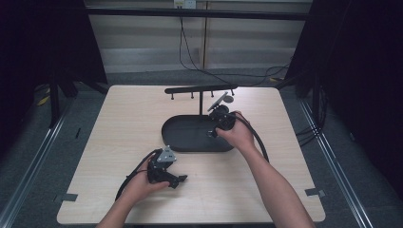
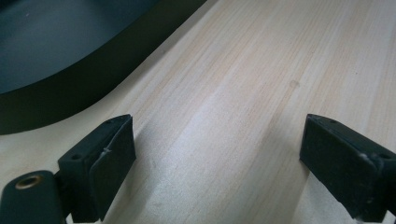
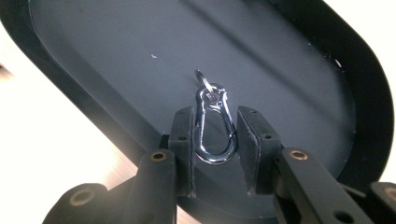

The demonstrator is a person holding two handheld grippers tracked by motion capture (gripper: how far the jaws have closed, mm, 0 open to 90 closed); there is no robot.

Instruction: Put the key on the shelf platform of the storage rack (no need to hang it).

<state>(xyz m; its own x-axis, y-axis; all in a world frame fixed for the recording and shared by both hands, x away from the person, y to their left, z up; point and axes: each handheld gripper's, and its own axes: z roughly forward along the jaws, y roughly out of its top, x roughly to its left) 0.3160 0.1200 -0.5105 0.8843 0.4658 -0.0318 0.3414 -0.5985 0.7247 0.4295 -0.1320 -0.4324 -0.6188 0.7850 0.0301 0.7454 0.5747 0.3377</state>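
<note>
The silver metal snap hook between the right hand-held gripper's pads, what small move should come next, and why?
Probably a short lift straight up. The silver metal snap hook sits clamped between the right hand-held gripper pads, low over the black oval tray floor, so raising it clears the tray rim. The black rack with pegs stands just behind the tray, a likely place to hang it. The left hand-held gripper is open over the wooden table.

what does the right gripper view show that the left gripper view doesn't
Right gripper view: the right tongs closed on a silver carabiner clip with a small ring at its top, held over the floor of the black oval tray.

Left gripper view: the left tongs wide open with nothing between them, low over bare light wood table.

Both: the black tray, seen as a curved outer wall in the left gripper view.
</note>
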